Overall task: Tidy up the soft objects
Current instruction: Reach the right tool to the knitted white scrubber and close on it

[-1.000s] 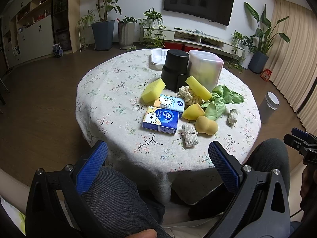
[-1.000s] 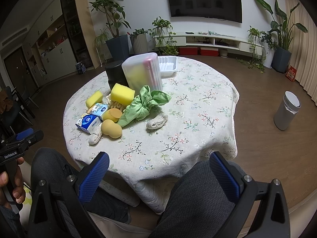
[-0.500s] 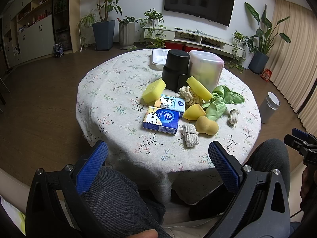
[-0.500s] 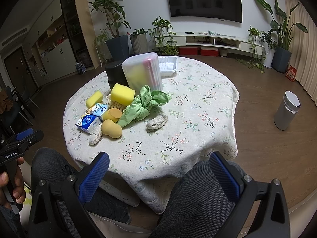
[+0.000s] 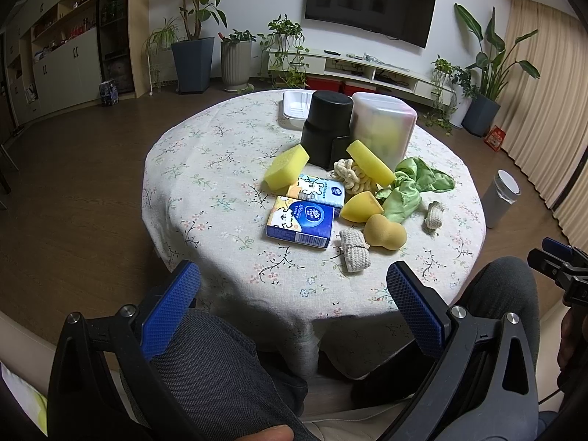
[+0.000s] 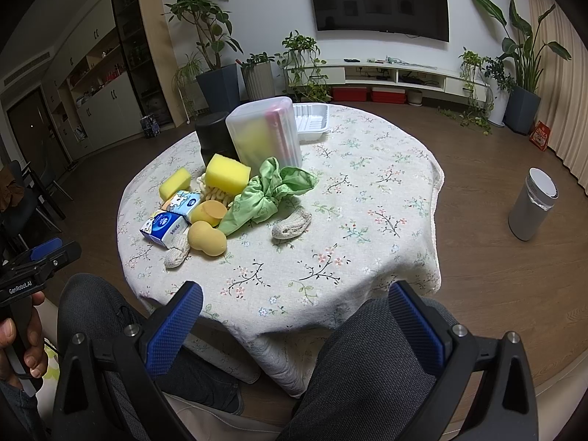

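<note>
Soft objects lie clustered on a round table with a floral cloth [image 5: 220, 183]: two yellow sponges [image 5: 286, 167], a blue tissue pack [image 5: 301, 222], a smaller tissue pack [image 5: 318, 193], a rope knot [image 5: 349, 178], a green cloth [image 5: 408, 191], yellow makeup sponges [image 5: 386, 233], and knitted rolls [image 5: 353, 251]. The green cloth [image 6: 270, 193] also shows in the right wrist view. My left gripper [image 5: 294, 297] and right gripper [image 6: 296, 312] are both open and empty, held low over my knees in front of the table.
A black container [image 5: 325, 126], a clear lidded bin [image 5: 382, 128] and a white tray [image 5: 294, 106] stand at the table's back. A grey trash can [image 6: 533, 209] stands on the floor to the right. Plants and a TV stand line the far wall.
</note>
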`<state>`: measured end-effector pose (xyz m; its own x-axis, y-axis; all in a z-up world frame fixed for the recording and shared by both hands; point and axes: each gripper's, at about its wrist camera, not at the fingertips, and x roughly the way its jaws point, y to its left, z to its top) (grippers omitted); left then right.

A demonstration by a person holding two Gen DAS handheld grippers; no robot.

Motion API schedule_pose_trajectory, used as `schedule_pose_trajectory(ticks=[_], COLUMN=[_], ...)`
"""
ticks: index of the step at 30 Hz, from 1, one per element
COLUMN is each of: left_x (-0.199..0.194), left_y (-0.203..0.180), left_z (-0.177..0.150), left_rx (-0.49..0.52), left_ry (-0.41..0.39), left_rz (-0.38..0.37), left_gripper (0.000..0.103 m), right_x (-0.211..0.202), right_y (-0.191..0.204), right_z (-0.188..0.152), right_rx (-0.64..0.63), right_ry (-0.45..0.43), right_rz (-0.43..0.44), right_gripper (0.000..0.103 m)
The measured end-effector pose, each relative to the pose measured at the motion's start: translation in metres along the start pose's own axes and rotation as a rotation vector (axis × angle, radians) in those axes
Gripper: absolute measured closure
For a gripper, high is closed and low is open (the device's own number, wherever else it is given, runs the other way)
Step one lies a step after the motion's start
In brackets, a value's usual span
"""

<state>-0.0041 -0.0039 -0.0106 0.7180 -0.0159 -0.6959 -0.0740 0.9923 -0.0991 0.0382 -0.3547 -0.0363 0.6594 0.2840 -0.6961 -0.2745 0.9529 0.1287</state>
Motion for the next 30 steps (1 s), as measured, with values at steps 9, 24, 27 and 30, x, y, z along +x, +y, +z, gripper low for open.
schedule_pose_trajectory(ticks=[9,24,27,30], left_x=[0.013,0.081,0.094,0.108], left_y=[0.004,-0.008,-0.015,-0.024], left_z=[0.001,-0.011,-0.010,-0.010], left_rx=[-0.002,-0.031,-0.030,-0.013], left_ry=[0.030,0.154,0.169,0.197], left_rz=[0.006,0.018,-0.005,-0.020], left_gripper=[0.000,0.000,0.000,0.000], right_x=[0.004,0.132,0.158,0.173], right_y=[0.003,0.003,0.004,0.005], right_z=[0.000,0.040,0.046,0.049], right_rx=[-0.012,-0.052,-0.053,-0.057], right_ry=[0.008,0.124,0.170,0.187], right_rz=[-0.002,-0.005,0.010,0.014], right_gripper=[0.000,0.004,0.007,0.008])
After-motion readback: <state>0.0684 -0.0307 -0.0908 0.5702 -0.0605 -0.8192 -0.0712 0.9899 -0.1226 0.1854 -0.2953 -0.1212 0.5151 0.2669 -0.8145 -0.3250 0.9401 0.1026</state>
